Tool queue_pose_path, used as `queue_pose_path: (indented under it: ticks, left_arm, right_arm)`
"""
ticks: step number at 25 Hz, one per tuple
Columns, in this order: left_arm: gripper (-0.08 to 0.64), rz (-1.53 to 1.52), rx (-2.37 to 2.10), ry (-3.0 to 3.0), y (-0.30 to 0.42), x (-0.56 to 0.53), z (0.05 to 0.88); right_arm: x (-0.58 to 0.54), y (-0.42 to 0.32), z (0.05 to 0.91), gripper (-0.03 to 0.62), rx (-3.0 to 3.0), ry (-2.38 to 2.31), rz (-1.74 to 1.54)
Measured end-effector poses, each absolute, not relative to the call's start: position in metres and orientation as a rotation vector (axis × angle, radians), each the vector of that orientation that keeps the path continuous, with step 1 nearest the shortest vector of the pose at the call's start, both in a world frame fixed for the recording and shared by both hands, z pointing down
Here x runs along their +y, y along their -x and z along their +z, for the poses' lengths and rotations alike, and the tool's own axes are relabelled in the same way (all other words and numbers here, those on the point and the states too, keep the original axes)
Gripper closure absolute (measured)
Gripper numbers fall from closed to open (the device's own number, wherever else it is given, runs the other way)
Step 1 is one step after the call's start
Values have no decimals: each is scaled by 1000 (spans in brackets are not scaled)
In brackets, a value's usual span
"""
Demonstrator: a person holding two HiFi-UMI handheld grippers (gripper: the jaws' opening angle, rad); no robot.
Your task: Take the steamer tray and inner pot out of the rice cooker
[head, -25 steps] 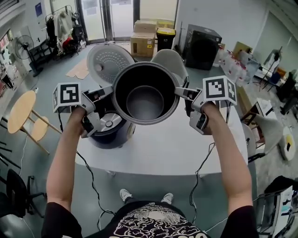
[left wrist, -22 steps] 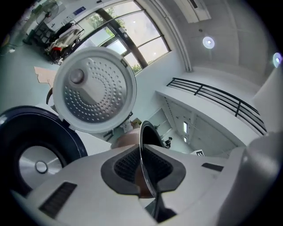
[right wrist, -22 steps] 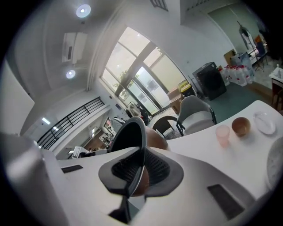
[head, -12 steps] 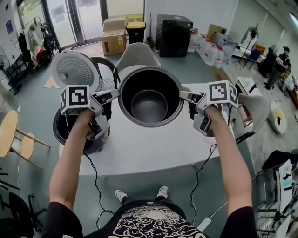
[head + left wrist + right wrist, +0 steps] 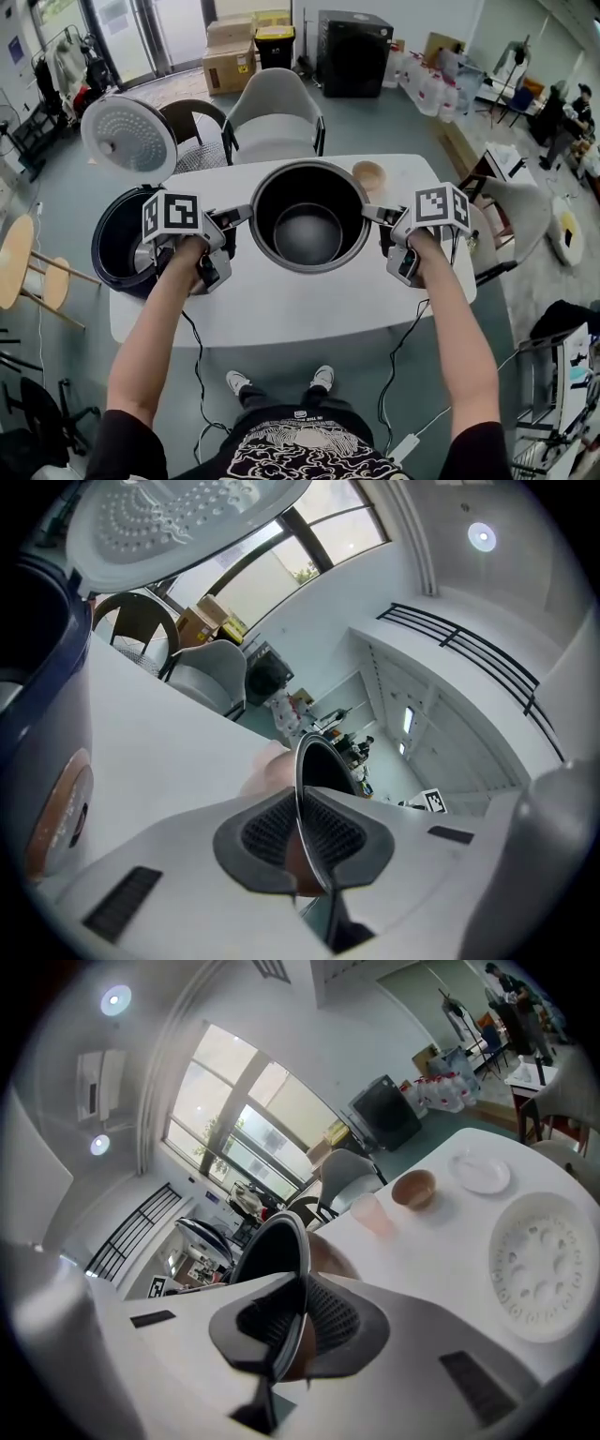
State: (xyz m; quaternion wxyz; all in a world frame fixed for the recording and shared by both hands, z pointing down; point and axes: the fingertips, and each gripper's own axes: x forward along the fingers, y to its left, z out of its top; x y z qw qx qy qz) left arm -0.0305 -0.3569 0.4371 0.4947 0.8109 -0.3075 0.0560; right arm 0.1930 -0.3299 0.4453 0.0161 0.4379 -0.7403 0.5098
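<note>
The dark metal inner pot hangs over the middle of the white table, empty and upright. My left gripper is shut on the left side of its rim, and my right gripper on the right side. In the left gripper view the pot's thin rim runs between the ribbed pads. The right gripper view shows the rim pinched the same way. The rice cooker stands at the table's left end, its lid raised. The white perforated steamer tray lies on the table to my right.
A small tan bowl sits behind the pot; the right gripper view also shows a pink cup and a small white dish. Two chairs stand at the far side. Cables hang from both grippers over the near edge.
Both grippers have carried the pot to the right, away from the cooker, and down toward the middle of the table. Their hold on the rim is unchanged.
</note>
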Motion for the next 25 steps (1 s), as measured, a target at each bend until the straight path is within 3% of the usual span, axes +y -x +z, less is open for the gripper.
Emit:
queue_pose_path:
  ticks: [14,25]
  left_arm:
    - [528,190,-855,-1806,8,-386,560]
    - [528,183,-935,-1738,-6,-396,574]
  right_arm:
    - [-375,-218,572,545,-2171,-1233,1672]
    - [-396,-232,583,545,-2177,-1111,1679]
